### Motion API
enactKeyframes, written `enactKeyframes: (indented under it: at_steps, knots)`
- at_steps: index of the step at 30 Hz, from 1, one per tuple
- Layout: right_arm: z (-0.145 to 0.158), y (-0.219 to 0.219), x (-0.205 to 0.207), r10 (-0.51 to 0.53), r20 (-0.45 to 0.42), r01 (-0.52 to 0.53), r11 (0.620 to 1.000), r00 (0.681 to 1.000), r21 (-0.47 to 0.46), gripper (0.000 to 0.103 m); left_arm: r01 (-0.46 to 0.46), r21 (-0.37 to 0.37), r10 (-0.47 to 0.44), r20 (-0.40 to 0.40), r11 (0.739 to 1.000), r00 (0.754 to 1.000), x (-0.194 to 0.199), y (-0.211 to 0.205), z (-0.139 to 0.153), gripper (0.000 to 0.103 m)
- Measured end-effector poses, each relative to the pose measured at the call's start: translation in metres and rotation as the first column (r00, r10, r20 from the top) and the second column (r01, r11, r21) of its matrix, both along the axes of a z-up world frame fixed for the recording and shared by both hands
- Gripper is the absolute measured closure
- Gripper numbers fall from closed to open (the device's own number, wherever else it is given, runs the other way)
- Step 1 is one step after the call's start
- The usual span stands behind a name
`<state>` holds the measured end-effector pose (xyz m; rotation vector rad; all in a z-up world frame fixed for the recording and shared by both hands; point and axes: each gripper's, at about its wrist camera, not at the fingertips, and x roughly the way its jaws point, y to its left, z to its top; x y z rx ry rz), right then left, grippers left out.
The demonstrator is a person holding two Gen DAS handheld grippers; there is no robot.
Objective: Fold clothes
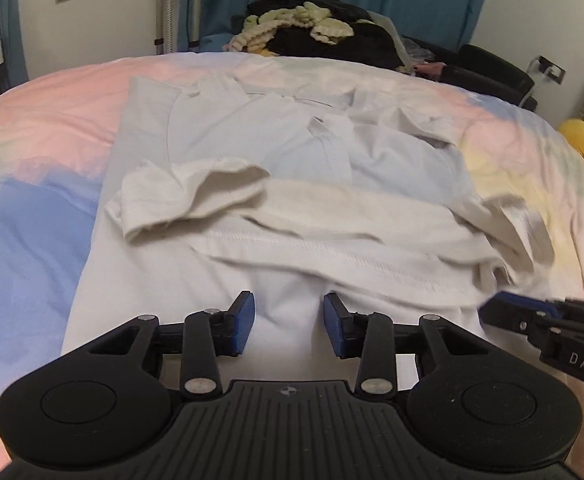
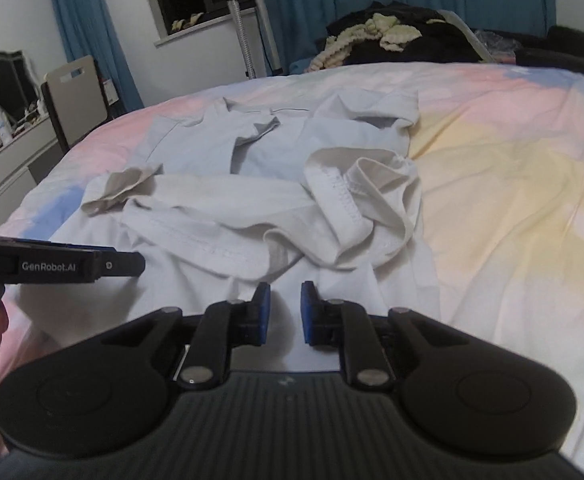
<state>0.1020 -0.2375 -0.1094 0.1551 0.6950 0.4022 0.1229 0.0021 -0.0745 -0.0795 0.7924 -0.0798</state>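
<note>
Looking across from your left side, the left gripper [image 1: 288, 326] hangs low over the near edge of the pale shirt [image 1: 292, 148], its blue fingers [image 1: 243, 322] spread fairly wide with only flat white cloth showing between them — nothing pinched that I can see. The shirt lies on the pastel bedspread [image 1: 32, 200], its long axis running away from you: collar at the far end, near part bunched back toward the middle in a loose roll with a stitched hem [image 1: 324, 246] showing across it. A short sleeve [image 1: 188, 196] flops over on the left.

Moving right, the right gripper [image 2: 285, 312] sits just short of that same bunched roll, fingers parted a bit narrower than the left's and also empty, as far as the views show. A twisted, turned-over hem [image 2: 344, 196] lies straight ahead of it, slightly right.

So the cloth lies directly ahead of both sets of fingers, and your right one looks a touch closer to the bunch. Could be a fold half made or a rumpled shirt needing smoothing — can't say which.

Readable writing: "GenRobot.AI" on the left gripper's side in the right wrist view, "DAS" on the right gripper's body in the left wrist view.
</note>
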Motion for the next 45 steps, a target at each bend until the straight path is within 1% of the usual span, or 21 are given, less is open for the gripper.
enactKeyframes:
  at_steps: [3, 6, 9, 10, 11, 12, 14, 16, 19, 21, 23, 26, 29, 30, 33, 37, 38, 41, 45]
  knots:
    - [-0.002, -0.003, 0.015, -0.025, 0.001, 0.025, 0.999, 1.0, 0.048, 0.086, -0.032, -0.004, 0.032, 0.035, 0.999, 0.999, 0.015, 0.006, 0.001, 0.06]
    - [0.001, -0.001, 0.03, -0.042, 0.047, 0.04, 0.997, 0.998, 0.059, 0.085, -0.053, 0.002, 0.053, 0.094, 0.999, 0.994, 0.027, 0.01, 0.002, 0.06]
    - [0.0, -0.004, 0.044, -0.056, 0.085, 0.051, 0.997, 0.995, 0.062, 0.084, -0.083, -0.029, 0.087, 0.18, 0.996, 0.98, 0.031, 0.019, 0.006, 0.06]
    - [0.0, -0.005, 0.048, -0.061, 0.097, 0.055, 0.996, 0.993, 0.063, 0.084, -0.096, -0.051, 0.104, 0.19, 0.994, 0.976, 0.035, 0.022, 0.006, 0.06]
    - [0.0, -0.006, 0.053, -0.065, 0.11, 0.059, 0.996, 0.992, 0.064, 0.084, -0.097, -0.066, 0.108, 0.192, 0.993, 0.975, 0.039, 0.026, 0.006, 0.06]
    - [-0.001, -0.006, 0.058, -0.07, 0.122, 0.062, 0.996, 0.99, 0.066, 0.084, -0.098, -0.066, 0.109, 0.19, 0.993, 0.976, 0.043, 0.028, 0.005, 0.06]
    - [-0.006, -0.011, 0.066, -0.084, 0.114, 0.074, 0.993, 0.99, 0.088, 0.084, -0.095, -0.049, 0.103, 0.194, 0.994, 0.976, 0.049, 0.028, 0.003, 0.06]
    - [-0.01, -0.013, 0.071, -0.091, 0.104, 0.081, 0.992, 0.99, 0.101, 0.084, -0.1, -0.072, 0.112, 0.184, 0.992, 0.977, 0.051, 0.031, 0.0, 0.06]
    - [-0.01, -0.012, 0.07, -0.09, 0.11, 0.08, 0.993, 0.99, 0.091, 0.084, -0.101, -0.082, 0.114, 0.179, 0.992, 0.977, 0.052, 0.031, 0.0, 0.06]
    - [-0.007, -0.01, 0.069, -0.088, 0.119, 0.079, 0.994, 0.989, 0.08, 0.084, -0.097, -0.091, 0.113, 0.185, 0.991, 0.976, 0.049, 0.031, 0.002, 0.058]
    - [-0.004, -0.009, 0.064, -0.093, 0.126, 0.085, 0.994, 0.988, 0.072, 0.083, -0.093, -0.112, 0.113, 0.187, 0.989, 0.976, 0.045, 0.03, 0.004, 0.057]
    - [0.007, -0.01, 0.053, -0.101, 0.147, 0.092, 0.993, 0.984, 0.069, 0.081, -0.084, -0.119, 0.106, 0.198, 0.989, 0.974, 0.033, 0.027, 0.01, 0.056]
    - [0.021, -0.011, 0.039, -0.106, 0.169, 0.094, 0.993, 0.98, 0.075, 0.081, -0.068, -0.094, 0.086, 0.21, 0.993, 0.974, 0.017, 0.021, 0.017, 0.053]
    - [0.026, -0.011, 0.033, -0.107, 0.176, 0.095, 0.993, 0.979, 0.073, 0.081, -0.067, -0.073, 0.081, 0.217, 0.995, 0.973, 0.012, 0.018, 0.02, 0.053]
    - [0.038, -0.012, 0.012, -0.103, 0.199, 0.094, 0.994, 0.975, 0.054, 0.08, -0.053, -0.051, 0.064, 0.247, 0.997, 0.967, -0.007, 0.014, 0.032, 0.052]
    - [0.051, -0.014, -0.016, -0.092, 0.21, 0.086, 0.996, 0.973, 0.04, 0.08, -0.048, -0.077, 0.067, 0.275, 0.996, 0.959, -0.039, 0.016, 0.049, 0.049]
    - [0.055, -0.013, -0.023, -0.086, 0.218, 0.081, 0.996, 0.972, 0.032, 0.08, -0.043, -0.062, 0.059, 0.287, 0.997, 0.956, -0.047, 0.014, 0.052, 0.048]
    - [0.064, -0.012, -0.043, -0.077, 0.234, 0.073, 0.997, 0.969, 0.027, 0.08, -0.012, -0.032, 0.021, 0.309, 0.999, 0.951, -0.067, 0.01, 0.061, 0.047]
    - [0.071, -0.007, -0.065, -0.055, 0.242, 0.053, 0.999, 0.969, 0.015, 0.08, -0.009, -0.065, 0.028, 0.305, 0.998, 0.952, -0.09, 0.014, 0.067, 0.047]
